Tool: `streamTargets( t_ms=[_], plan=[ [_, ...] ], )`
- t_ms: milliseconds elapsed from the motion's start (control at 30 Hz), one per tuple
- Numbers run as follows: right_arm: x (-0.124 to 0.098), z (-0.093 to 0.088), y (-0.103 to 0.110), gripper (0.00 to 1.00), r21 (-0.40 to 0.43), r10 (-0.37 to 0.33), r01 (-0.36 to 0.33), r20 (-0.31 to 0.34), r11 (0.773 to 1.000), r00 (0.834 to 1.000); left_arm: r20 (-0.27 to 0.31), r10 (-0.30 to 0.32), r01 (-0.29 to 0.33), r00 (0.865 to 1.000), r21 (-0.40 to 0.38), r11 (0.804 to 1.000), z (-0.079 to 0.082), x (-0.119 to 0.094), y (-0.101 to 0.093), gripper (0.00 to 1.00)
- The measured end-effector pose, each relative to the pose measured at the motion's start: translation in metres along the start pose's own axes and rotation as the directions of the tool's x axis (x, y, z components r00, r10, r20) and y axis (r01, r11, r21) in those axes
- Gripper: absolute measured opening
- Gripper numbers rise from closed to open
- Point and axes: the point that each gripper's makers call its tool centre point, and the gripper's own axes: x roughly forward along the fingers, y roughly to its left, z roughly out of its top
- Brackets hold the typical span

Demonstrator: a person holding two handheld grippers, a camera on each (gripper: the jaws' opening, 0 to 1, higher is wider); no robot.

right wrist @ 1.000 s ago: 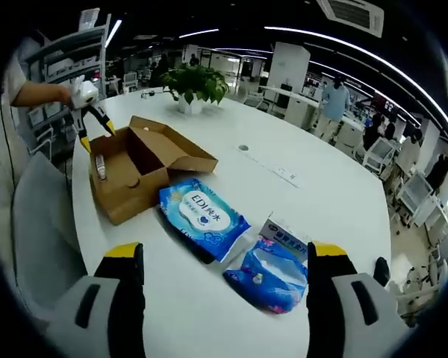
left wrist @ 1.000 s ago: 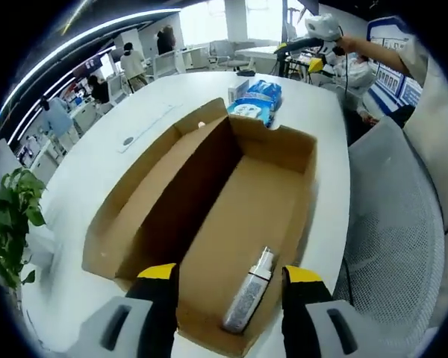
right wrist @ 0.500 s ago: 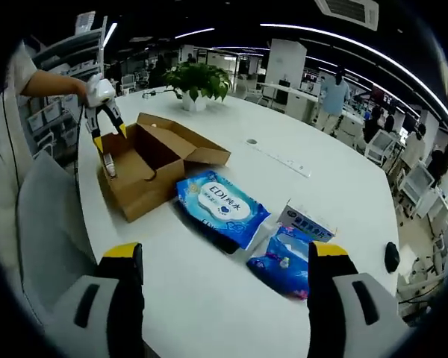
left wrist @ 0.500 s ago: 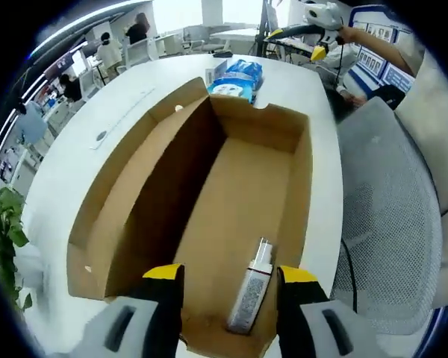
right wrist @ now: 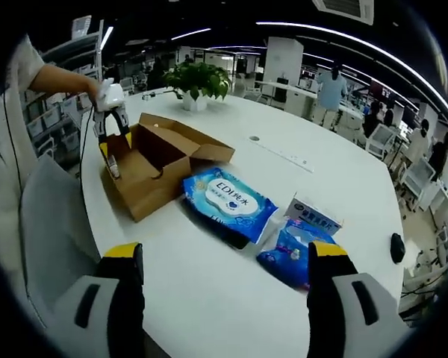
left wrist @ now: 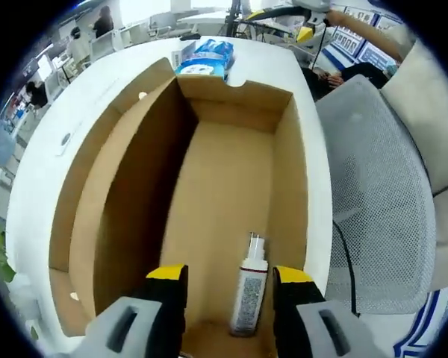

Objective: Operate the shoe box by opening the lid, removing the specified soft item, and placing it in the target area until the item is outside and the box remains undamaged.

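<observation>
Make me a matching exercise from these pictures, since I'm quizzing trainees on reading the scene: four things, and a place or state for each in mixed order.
Things:
1. bottle
2. box
3. wipes pack
4. plant

Places or states:
A. lying on the table beside the box
B. lid open
C. lying inside the box
D. far end of the table

Pairs: 1-C, 2-B, 3-A, 4-D

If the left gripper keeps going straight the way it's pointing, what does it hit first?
Most likely the small spray bottle lying between the left gripper's open jaws on the cardboard box's floor; depth is uncertain.
</observation>
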Motion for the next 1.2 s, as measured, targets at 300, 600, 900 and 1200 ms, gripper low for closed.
streamTargets(
  t_ms=[300,600,900,1200],
  plan=[
    [-0.001,-0.005,0.004,0.85,0.022,-0.007,0.008,-0.006,1.0,1.0,-0.058,-0.019,0.021,0.998,0.037,0.999,-0.008,0.015,-0.003,0.46],
    [0.001,-0.007,0.009,0.85,0.037,-0.001,0.001,-0.003,0.999,1.0,-0.077,-0.003,0.008,0.997,0.067,0.998,-0.01,0.025,-0.004,0.45],
    [0.006,-0.005,0.013,0.84,0.053,0.013,-0.013,0.013,0.999,1.0,-0.076,0.004,0.002,0.997,0.08,0.997,-0.009,0.024,-0.003,0.45],
    [0.009,-0.006,0.014,0.84,0.053,0.022,-0.023,0.012,0.998,1.0,-0.04,0.035,-0.033,0.999,0.058,0.998,-0.003,0.024,0.003,0.46]
  ],
)
